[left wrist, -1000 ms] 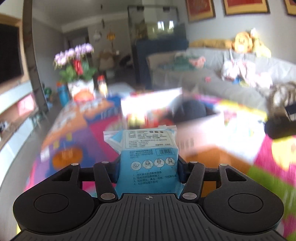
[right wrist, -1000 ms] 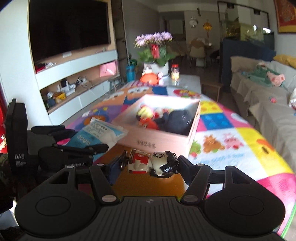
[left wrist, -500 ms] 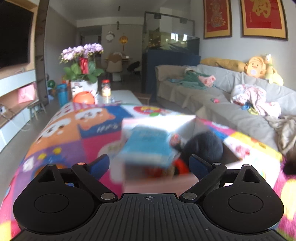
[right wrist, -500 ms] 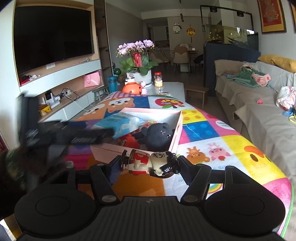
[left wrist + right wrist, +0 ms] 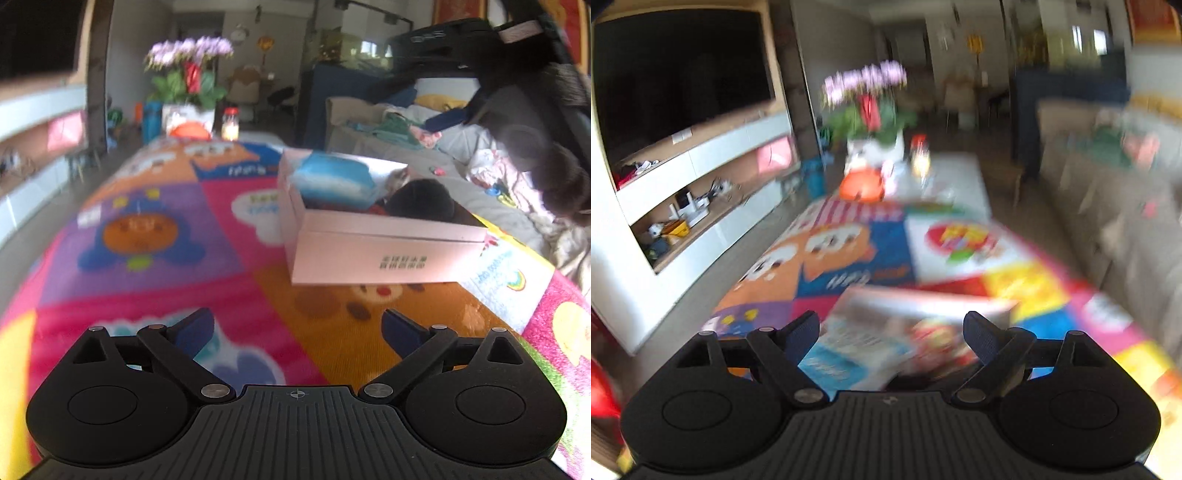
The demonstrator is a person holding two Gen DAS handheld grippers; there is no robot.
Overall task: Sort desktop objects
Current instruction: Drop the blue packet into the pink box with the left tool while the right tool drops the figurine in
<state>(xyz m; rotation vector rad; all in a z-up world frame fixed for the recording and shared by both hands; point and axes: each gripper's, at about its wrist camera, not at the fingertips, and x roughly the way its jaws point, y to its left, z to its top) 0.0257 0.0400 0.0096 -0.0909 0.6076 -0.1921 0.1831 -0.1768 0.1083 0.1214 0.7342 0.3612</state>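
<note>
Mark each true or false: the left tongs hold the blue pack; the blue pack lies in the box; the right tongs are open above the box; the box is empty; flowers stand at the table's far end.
1. The left tongs hold the blue pack: false. They are open and empty, their jaws having just been opening.
2. The blue pack lies in the box: true.
3. The right tongs are open above the box: true.
4. The box is empty: false. It holds the pack and a dark plush.
5. Flowers stand at the table's far end: true.

blurred: box [image 5: 923, 306] contents, right view | half-hidden: black plush [image 5: 421, 201] behind box wall
</note>
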